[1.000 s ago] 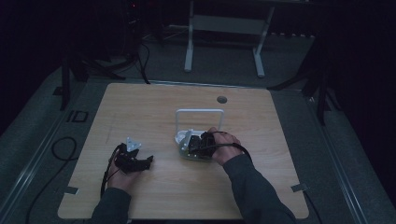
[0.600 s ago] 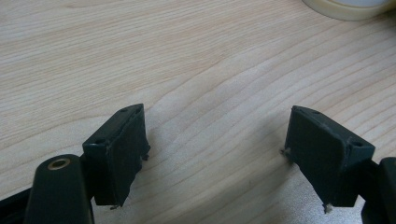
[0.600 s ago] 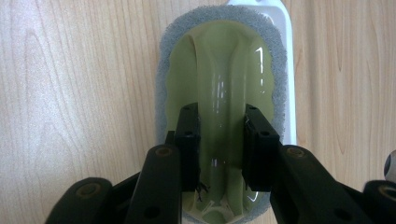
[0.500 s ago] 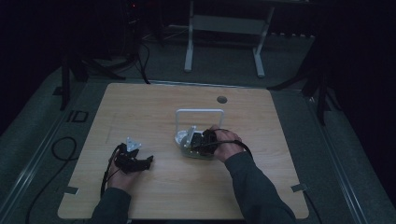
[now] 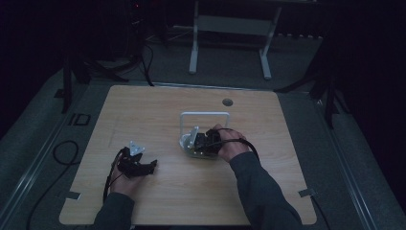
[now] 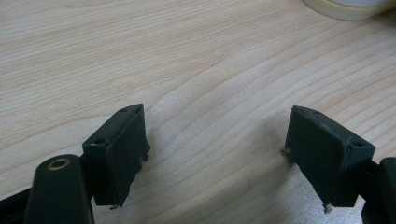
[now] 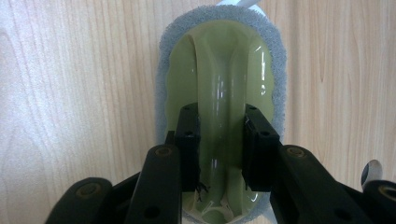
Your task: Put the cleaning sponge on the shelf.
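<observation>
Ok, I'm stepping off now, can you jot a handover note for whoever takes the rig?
Right gripper: jaws closed on the raised handle of the green scrubbing pad, which lies on the wooden table in front of the white wire rack.
Left gripper: open, empty, low over bare wood at the table's near left.
Done: pad gripped.
Left: lift or move the pad; whether it has left the table cannot be told.

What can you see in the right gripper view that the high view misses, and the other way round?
Right gripper view alone: the scrubber has a glossy green handle ringed by a grey pad, and the right gripper has its jaws closed on that handle. High view alone: the left gripper resting apart, a white frame behind the scrubber, and both forearms. Shared: the wooden table, scrubber and right gripper.
</observation>
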Demonstrator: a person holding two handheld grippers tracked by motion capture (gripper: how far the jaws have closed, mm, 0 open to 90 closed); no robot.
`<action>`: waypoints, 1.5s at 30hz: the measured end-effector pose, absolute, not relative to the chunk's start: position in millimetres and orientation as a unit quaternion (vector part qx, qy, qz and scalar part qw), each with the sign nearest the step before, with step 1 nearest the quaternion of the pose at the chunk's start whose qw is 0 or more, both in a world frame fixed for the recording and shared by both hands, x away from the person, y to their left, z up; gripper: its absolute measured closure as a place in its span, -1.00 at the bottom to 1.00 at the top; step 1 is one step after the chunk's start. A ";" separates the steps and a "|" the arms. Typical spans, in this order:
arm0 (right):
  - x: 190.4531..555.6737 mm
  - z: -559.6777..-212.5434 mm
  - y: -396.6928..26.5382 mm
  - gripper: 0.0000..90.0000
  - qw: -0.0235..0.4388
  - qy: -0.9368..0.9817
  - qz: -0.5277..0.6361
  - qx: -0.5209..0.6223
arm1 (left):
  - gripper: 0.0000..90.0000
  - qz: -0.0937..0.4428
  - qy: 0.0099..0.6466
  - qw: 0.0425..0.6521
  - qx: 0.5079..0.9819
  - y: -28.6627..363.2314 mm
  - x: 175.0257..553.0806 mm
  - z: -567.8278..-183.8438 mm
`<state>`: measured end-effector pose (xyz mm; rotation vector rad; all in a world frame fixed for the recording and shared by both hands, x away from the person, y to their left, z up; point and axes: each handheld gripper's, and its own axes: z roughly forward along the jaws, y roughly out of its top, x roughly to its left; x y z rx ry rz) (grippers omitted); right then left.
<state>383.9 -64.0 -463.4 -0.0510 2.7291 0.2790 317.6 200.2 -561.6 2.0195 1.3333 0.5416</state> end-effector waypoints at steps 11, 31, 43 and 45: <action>394.8 -465.7 -68.8 0.59 0.194 0.975 0.103 -0.020 | -0.54 0.207 0.508 0.325 0.770 200.0 317.7 -561.7; 406.7 -470.9 -64.5 0.58 0.203 0.973 0.107 -0.039 | -0.54 0.207 0.508 0.325 0.770 200.0 317.7 -561.7; 408.9 -472.0 -65.7 0.57 0.208 0.971 0.110 -0.041 | -0.54 0.207 0.508 0.325 0.770 200.0 317.7 -561.7; 408.9 -472.6 -65.8 0.56 0.213 0.970 0.110 -0.041 | -0.54 0.207 0.508 0.325 0.770 200.0 317.7 -561.7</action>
